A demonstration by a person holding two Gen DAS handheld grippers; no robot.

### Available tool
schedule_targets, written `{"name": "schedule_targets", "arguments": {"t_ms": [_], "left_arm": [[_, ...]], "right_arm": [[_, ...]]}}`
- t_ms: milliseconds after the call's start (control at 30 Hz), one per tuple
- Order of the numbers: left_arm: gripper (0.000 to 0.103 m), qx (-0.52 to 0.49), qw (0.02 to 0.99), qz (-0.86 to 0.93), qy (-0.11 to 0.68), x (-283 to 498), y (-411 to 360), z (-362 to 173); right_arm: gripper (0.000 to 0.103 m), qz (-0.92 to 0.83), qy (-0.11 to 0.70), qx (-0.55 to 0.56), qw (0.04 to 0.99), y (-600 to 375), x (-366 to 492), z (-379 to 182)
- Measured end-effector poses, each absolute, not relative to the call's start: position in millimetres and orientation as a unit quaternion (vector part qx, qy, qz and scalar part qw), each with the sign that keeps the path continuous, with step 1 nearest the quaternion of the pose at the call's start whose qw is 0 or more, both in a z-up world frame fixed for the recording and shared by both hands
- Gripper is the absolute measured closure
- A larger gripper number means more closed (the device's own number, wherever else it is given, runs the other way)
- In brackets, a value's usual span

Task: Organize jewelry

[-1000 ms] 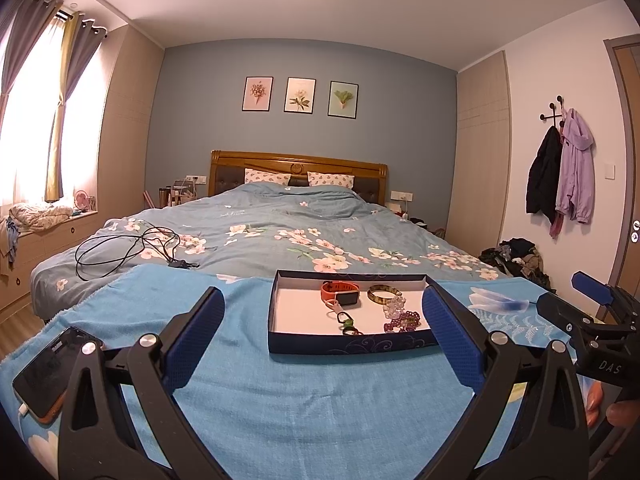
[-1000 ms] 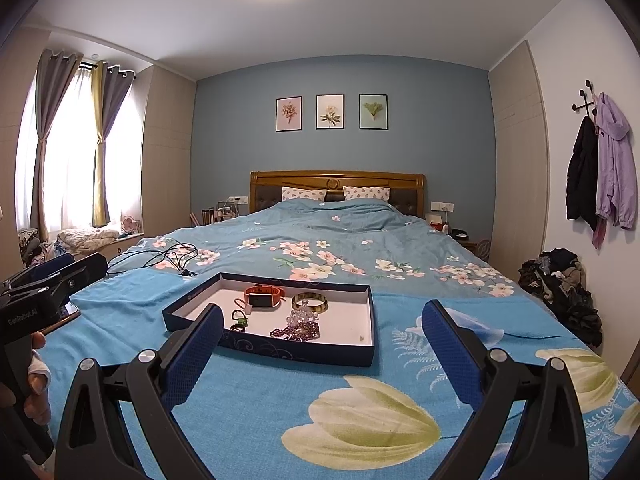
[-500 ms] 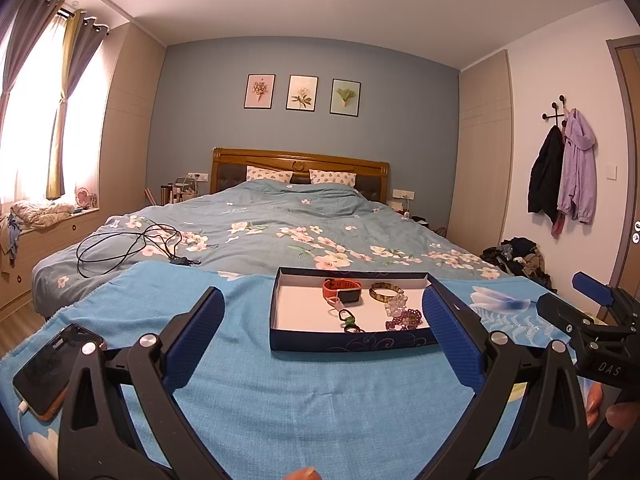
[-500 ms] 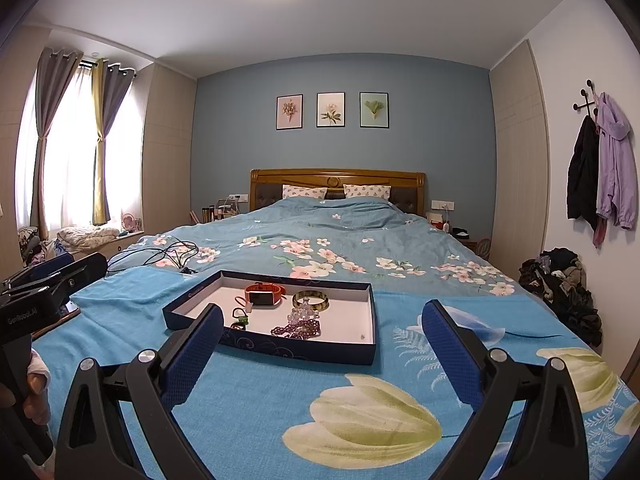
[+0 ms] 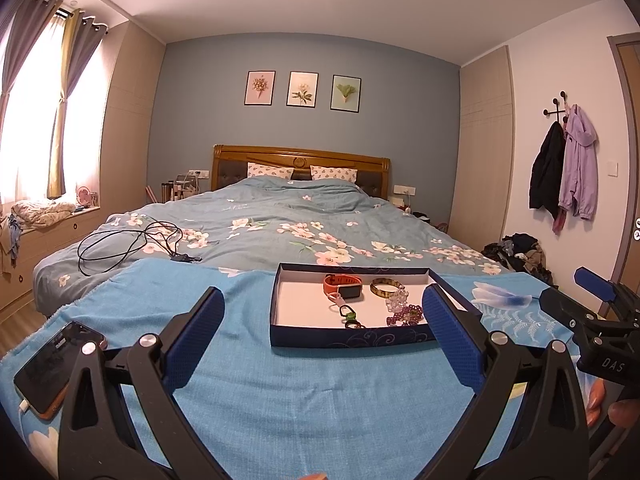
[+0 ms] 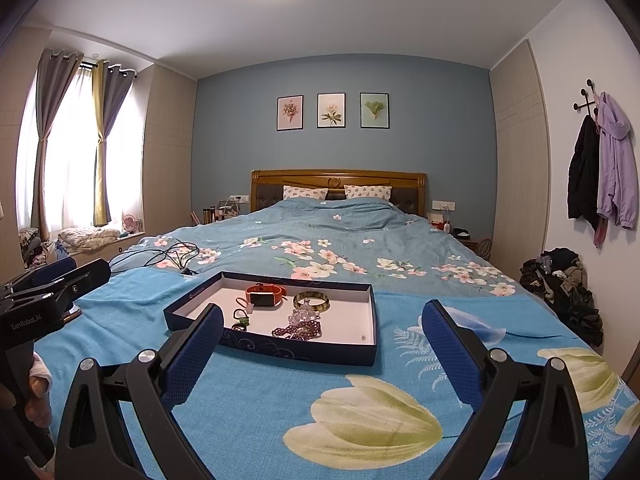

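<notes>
— Ahead of both, what lies where?
— Left gripper (image 5: 322,334) and right gripper (image 6: 322,340) spread, empty. Beyond, centre frame, tray (image 6: 280,350) on the bed (image 6: 256,408); purple beads (image 6: 298,330) nearest, likelier the right's.

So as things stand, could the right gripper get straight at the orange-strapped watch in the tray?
Probably yes. The right gripper is open and empty. The orange-strapped watch lies uncovered at the back of the open tray, with only the low near wall and purple beads to reach over.
</notes>
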State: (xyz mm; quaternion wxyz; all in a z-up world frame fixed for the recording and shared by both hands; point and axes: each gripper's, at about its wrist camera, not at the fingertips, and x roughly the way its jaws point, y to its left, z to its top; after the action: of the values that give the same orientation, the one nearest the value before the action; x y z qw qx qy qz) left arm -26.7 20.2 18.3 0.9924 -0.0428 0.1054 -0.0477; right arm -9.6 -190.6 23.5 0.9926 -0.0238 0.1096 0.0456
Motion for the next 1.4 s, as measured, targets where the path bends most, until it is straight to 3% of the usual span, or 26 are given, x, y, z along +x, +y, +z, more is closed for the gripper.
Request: {"name": "schedule_targets", "arguments": {"t_ms": [1400], "left_arm": [[0.006, -0.041, 0.992, -0.050, 0.108, -25.4, 19.1, 16.9]], "right_arm": [[0.007, 0.047, 0.109, -0.023, 0.993, -189.3, -8.3, 22.3]]}}
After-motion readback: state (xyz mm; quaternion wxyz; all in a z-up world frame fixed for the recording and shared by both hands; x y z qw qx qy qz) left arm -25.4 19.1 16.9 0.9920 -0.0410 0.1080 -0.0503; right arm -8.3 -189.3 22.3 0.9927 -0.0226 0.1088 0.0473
